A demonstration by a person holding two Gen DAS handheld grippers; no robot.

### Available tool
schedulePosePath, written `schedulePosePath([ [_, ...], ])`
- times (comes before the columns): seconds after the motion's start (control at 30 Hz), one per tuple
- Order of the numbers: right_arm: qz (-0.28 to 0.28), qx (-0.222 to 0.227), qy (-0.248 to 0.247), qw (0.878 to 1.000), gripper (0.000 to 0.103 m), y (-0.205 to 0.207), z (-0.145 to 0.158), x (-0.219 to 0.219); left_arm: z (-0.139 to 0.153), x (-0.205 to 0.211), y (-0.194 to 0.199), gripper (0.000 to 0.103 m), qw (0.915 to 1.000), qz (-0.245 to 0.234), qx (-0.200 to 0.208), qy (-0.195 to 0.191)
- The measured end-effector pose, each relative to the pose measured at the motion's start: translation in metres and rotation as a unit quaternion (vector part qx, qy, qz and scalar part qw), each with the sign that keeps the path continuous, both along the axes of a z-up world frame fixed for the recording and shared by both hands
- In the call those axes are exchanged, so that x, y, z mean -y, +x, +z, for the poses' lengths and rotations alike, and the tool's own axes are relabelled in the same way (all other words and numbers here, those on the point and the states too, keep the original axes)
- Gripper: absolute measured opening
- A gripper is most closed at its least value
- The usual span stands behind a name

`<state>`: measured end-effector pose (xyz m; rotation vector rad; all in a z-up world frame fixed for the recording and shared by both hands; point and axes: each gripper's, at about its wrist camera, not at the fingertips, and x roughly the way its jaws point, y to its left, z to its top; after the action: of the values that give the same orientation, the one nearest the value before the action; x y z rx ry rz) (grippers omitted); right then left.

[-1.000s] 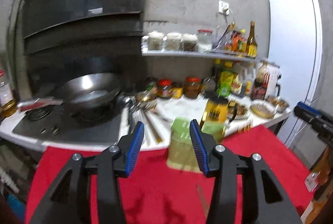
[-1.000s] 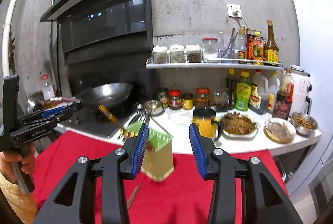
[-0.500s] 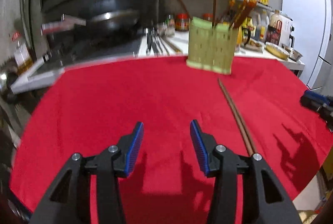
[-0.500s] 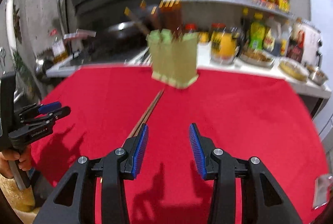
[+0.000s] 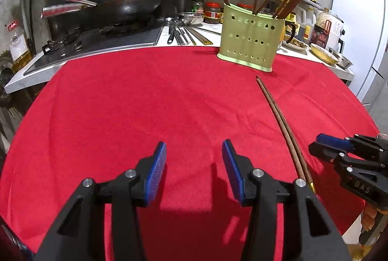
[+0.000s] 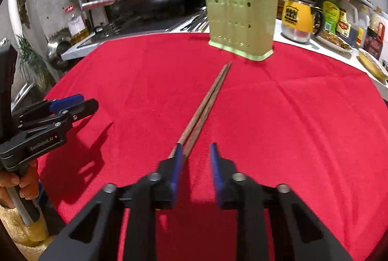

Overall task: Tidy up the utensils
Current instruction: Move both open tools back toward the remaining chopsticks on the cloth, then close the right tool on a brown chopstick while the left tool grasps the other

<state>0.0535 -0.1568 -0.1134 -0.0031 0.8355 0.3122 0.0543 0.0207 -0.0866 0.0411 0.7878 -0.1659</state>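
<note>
A pair of brown chopsticks (image 6: 206,105) lies on the red cloth (image 6: 291,127), its tips pointing at a pale green perforated holder (image 6: 240,25) with several chopsticks standing in it. My right gripper (image 6: 195,148) is low over the pair's near end. Its jaws are closing with the chopsticks between them, close to the left pad, and a gap still shows. My left gripper (image 5: 194,147) hangs open over bare cloth, left of the chopsticks (image 5: 278,113), with nothing between its fingers. The holder (image 5: 249,40) stands at the cloth's far edge.
Behind the cloth runs a counter with a stove and a dark wok (image 5: 126,6), loose utensils (image 5: 181,32), jars, bottles and a yellow mug (image 6: 295,18). A white fridge (image 5: 359,30) stands at the right. A hand (image 6: 14,183) holds the left gripper's handle.
Both grippers have dropped from facing the kitchen wall to just above the cloth. The right gripper has come down around the chopsticks' near end and its jaws have narrowed.
</note>
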Motion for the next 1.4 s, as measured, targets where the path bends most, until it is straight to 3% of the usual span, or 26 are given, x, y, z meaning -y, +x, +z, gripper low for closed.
schedulePosePath([
  [0.53, -0.019, -0.018, -0.048, 0.999, 0.013, 0.021, -0.012, -0.001, -0.004, 0.008, 0.005, 0.047, 0.9998, -0.011, -0.014, -0.008],
  [0.6, -0.027, -0.016, -0.055, 0.998, 0.007, 0.021, -0.012, 0.006, -0.002, 0.014, 0.005, 0.047, 0.9995, -0.025, -0.017, -0.014],
  [0.73, -0.052, -0.021, -0.044, 0.997, 0.007, 0.018, -0.013, 0.033, -0.003, 0.032, 0.001, 0.047, 0.9973, -0.062, -0.027, -0.029],
  [0.97, -0.083, -0.021, -0.028, 0.996, 0.007, 0.004, -0.015, 0.071, -0.010, 0.081, -0.005, 0.047, 0.9865, -0.141, -0.059, -0.059],
  [1.17, -0.087, -0.016, -0.016, 0.996, 0.007, -0.006, -0.015, 0.083, -0.026, 0.116, -0.004, 0.031, 0.9818, -0.169, -0.084, -0.022],
  [1.23, -0.085, -0.015, -0.012, 0.996, 0.007, -0.006, -0.016, 0.084, -0.027, 0.121, -0.004, 0.028, 0.9833, -0.166, -0.074, -0.001],
  [1.3, -0.082, -0.013, -0.012, 0.996, 0.007, -0.006, -0.016, 0.083, -0.027, 0.122, -0.002, 0.011, 0.9851, -0.156, -0.069, 0.020],
  [1.4, -0.075, -0.010, -0.010, 0.997, 0.007, -0.005, -0.016, 0.078, -0.026, 0.114, 0.005, 0.007, 0.9884, -0.129, -0.063, 0.050],
])
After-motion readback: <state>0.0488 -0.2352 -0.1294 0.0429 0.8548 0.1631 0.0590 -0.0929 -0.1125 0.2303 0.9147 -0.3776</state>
